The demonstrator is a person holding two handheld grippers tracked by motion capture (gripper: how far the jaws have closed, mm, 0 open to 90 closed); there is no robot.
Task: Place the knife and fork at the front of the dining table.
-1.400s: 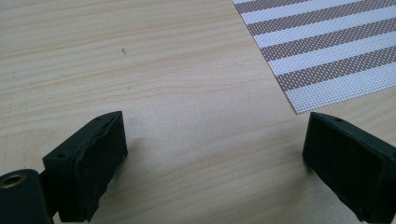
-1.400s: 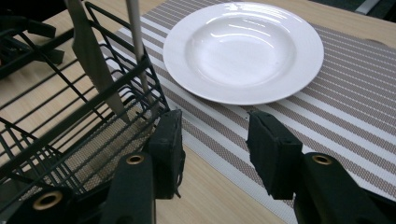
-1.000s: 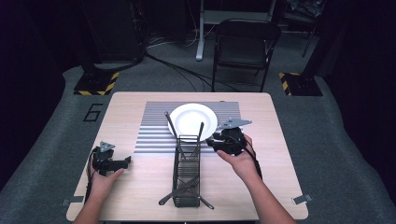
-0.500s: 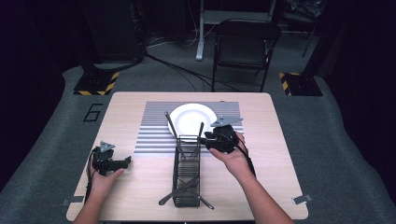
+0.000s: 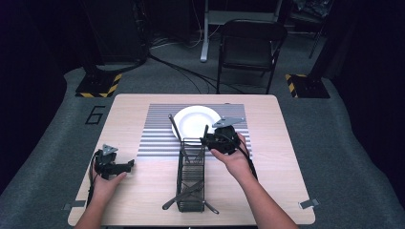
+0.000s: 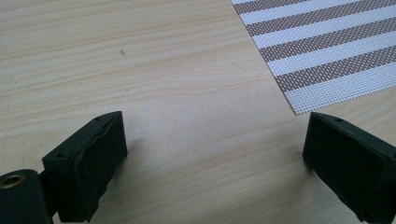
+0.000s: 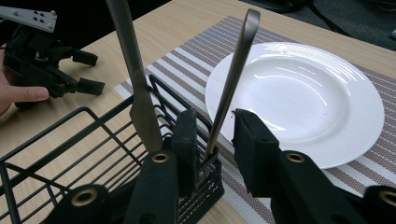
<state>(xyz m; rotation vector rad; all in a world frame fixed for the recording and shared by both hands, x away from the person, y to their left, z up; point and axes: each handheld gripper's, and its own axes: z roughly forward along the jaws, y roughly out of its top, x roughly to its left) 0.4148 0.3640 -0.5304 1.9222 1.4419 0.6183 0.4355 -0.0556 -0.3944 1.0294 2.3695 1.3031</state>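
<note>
the left gripper [image 6: 215, 163] holds its two black jaws wide apart just above the bare wooden table [image 6: 163, 84], with a corner of the striped placemat [image 6: 327, 46] ahead.

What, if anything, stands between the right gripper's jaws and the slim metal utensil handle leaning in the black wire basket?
Nothing visible does. The right gripper has its jaws either side of the metal utensil handle, just above the rim of the black wire basket.

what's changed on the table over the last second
The right tongs moved left from beside the round white plate to the far end of the black wire basket. Their jaws have just been closing around the upright silver utensil handle, not yet pressing it. The left tongs, plate, basket and striped placemat stayed put.
</note>
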